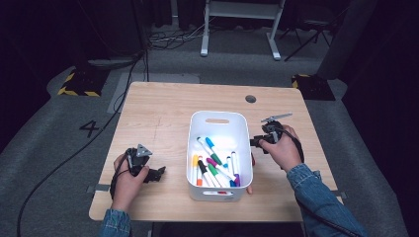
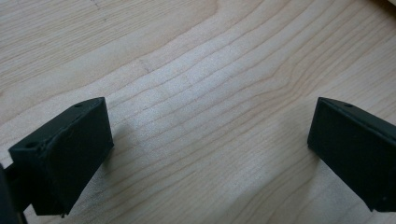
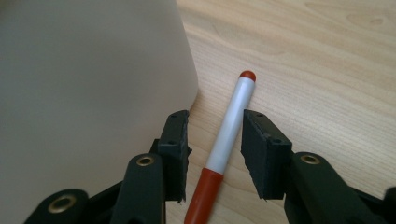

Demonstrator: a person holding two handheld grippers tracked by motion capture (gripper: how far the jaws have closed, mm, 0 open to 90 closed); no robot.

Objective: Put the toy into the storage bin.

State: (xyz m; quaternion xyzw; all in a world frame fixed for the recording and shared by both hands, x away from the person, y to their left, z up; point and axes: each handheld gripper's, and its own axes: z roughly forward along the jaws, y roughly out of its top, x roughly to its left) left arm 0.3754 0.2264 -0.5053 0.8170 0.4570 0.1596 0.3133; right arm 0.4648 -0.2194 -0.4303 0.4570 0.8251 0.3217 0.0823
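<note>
High view: white plastic bin (image 1: 219, 121) of markers on pale wood-grain worktop (image 1: 158, 113); "4" on floor. Left gripper view: left tool (image 2: 210, 140) wide apart, nothing between. Right gripper view: right tool (image 3: 215, 154) straddling red-capped marker (image 3: 227, 135) beside bin, not clamped.

white marker (image 3: 227, 126) with red cap, flat on table, just beside bin

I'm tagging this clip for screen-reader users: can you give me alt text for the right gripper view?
A red-capped marker lies on the wooden table between the right gripper's two black jaws, which are open and not yet touching it. The white bin's wall stands close on the left of the view.
</note>
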